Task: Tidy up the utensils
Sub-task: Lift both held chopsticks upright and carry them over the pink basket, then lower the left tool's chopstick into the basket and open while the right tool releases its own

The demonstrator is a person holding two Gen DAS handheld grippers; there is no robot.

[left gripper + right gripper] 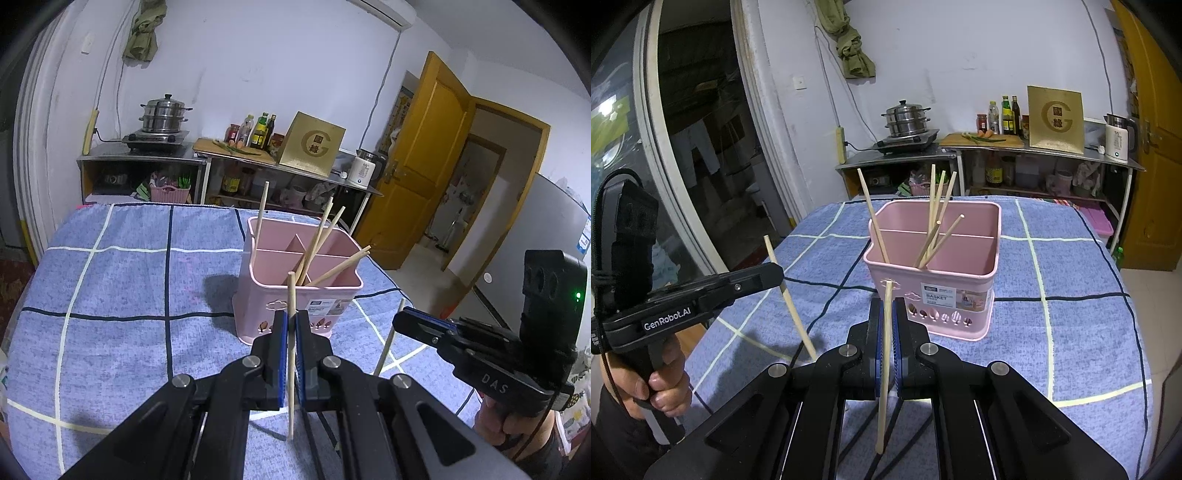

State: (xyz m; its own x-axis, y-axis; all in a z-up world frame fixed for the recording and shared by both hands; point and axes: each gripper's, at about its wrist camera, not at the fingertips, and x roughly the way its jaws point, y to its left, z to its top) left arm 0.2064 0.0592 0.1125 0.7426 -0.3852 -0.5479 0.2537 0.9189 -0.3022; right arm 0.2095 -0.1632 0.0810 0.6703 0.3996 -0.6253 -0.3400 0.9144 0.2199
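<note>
The left gripper (291, 325) clenches one upright chopstick (291, 295); the right gripper (886, 314) clenches another chopstick (885, 332). Both hover before the pink basket (960, 280), mid-table on the blue cloth (1071, 332). Loading is the current step; next, tip each stick over the rim.

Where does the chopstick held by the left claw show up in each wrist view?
Left wrist view: the left claw's chopstick stands upright at bottom centre, clamped between the blue pads.
Right wrist view: the same chopstick slants at left, gripped by the left claw.
Shared landmark: the pink basket on the blue checked cloth.
</note>
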